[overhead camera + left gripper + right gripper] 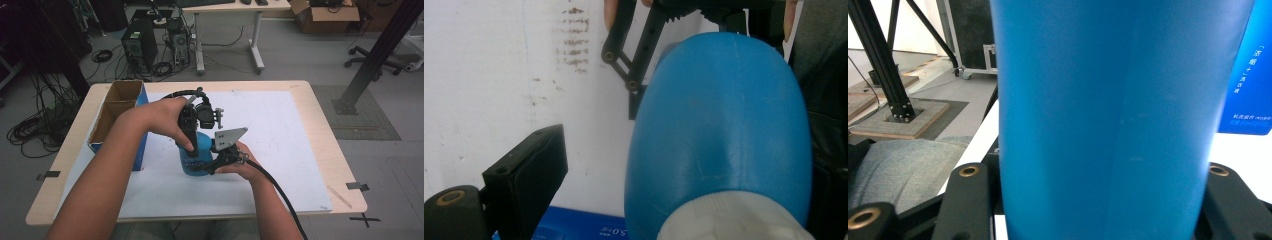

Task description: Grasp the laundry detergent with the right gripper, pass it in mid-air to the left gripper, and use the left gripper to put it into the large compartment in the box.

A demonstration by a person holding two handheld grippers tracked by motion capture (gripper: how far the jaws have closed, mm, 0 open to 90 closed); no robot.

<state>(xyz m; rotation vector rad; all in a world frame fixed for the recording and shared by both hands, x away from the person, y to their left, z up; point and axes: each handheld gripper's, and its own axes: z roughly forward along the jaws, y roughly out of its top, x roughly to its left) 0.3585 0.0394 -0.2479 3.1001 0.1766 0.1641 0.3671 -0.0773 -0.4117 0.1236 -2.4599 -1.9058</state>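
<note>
At the table's left edge a blue cardboard box [120, 120] with open compartments stands on the white sheet [280, 130]. Just right of it the left gripper [192, 150] points down over the top of the blue bottle [197, 162]; its jaws stand wide, one clear of the bottle's side, above the white cap [729, 220]. The bottle stands upright on the sheet near the table's middle. The right gripper [220, 155] clamps its body from the right, both jaws pressed against its sides.
</note>
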